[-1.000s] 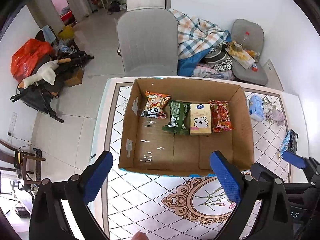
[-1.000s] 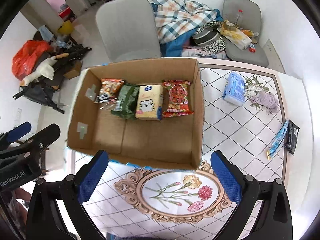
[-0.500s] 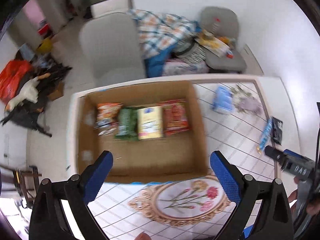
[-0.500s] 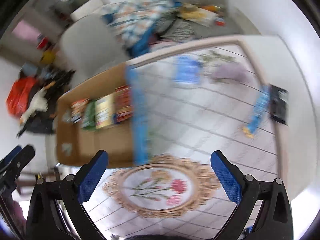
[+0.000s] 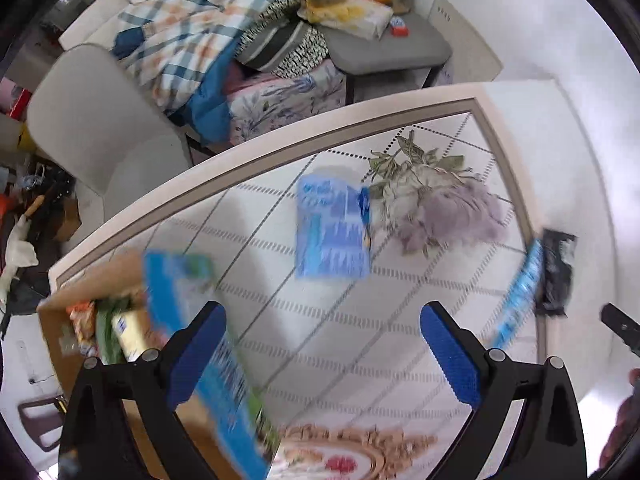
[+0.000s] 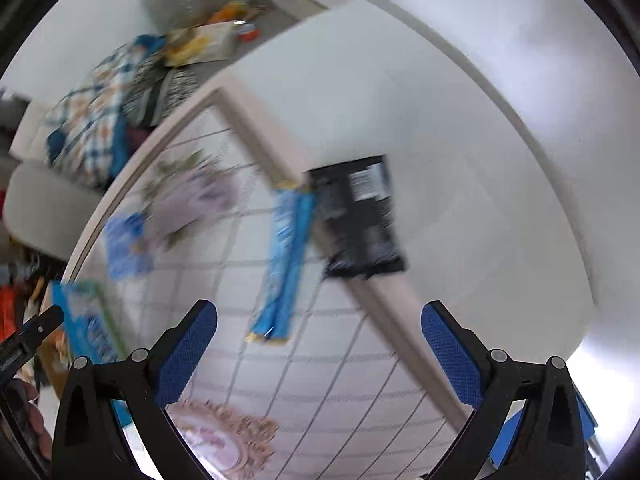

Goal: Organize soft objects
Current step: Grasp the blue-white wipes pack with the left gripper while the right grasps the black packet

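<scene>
A blue tissue pack (image 5: 332, 232) lies on the patterned table ahead of my open, empty left gripper (image 5: 320, 354). A long blue packet (image 5: 520, 292) and a black packet (image 5: 556, 272) lie at the right. The cardboard box (image 5: 80, 356) with snack packs sits at the lower left. In the right wrist view my open, empty right gripper (image 6: 320, 350) hovers just short of the long blue packet (image 6: 286, 268), with the black packet (image 6: 360, 220) to its right and the tissue pack (image 6: 126, 244) far left. The view is blurred.
A printed purple flower (image 5: 452, 216) marks the tablecloth beside the tissue pack. Beyond the table's far edge stand a grey chair (image 5: 100, 128), a pile of checked bedding (image 5: 188, 40) and a cluttered grey seat (image 5: 384, 36). The white table rim (image 6: 440, 120) runs on the right.
Both grippers have swung right, away from the box. The left one now faces the tissue pack; the right one now faces the long blue and black packets. Both stay open.
</scene>
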{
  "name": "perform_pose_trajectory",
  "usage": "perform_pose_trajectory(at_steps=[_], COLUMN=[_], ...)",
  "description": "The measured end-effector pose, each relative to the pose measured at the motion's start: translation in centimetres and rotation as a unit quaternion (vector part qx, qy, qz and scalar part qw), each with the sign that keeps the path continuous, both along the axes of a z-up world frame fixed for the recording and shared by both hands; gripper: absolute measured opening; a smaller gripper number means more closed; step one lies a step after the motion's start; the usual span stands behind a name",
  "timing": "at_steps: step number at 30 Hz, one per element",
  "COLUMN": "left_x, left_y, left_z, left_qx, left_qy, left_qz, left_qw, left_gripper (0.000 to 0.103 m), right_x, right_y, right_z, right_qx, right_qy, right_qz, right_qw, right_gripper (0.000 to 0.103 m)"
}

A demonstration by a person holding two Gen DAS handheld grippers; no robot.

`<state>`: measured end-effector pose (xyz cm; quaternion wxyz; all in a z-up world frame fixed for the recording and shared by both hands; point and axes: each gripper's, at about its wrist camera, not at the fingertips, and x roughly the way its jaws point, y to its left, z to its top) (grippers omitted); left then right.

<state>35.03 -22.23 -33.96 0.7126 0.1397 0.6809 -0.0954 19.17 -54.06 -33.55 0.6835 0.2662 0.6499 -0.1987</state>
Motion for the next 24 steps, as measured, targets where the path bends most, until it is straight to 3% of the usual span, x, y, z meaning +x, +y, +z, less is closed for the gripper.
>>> perform_pose_trajectory(at_steps=[5, 11, 19, 24], left_x=[2.8, 3.9, 4.6, 4.9], left_y=[-2.3, -4.3, -5.3, -5.4], left_z=[-6.3, -10.7, -12.2, -12.4], left_qx=[0.023, 0.045, 0.056, 0.058], left_qy=[0.044, 0.071, 0.076, 0.072], left_qz=[0.007, -0.006, -0.017, -0.023], left_qw=[0.9988, 0.9964, 0.9954, 0.9955], left_gripper=[0.099, 0.099, 0.099, 0.091], right_x=[2.3, 4.2, 4.8, 5.1], right_y=[-4.0, -4.9, -5.5, -5.8], right_z=[-5.7, -11.2, -14.9, -15.6], right_qx=[0.019, 0.028, 0.039, 0.042], right_qy=[0.034, 0.083, 0.107, 0.105], right_qz=[-0.013, -0.001, 0.001, 0.001], right_qw=[0.999, 0.996, 0.993, 0.994], right_gripper=[0.100, 0.099, 0.099, 0.099])
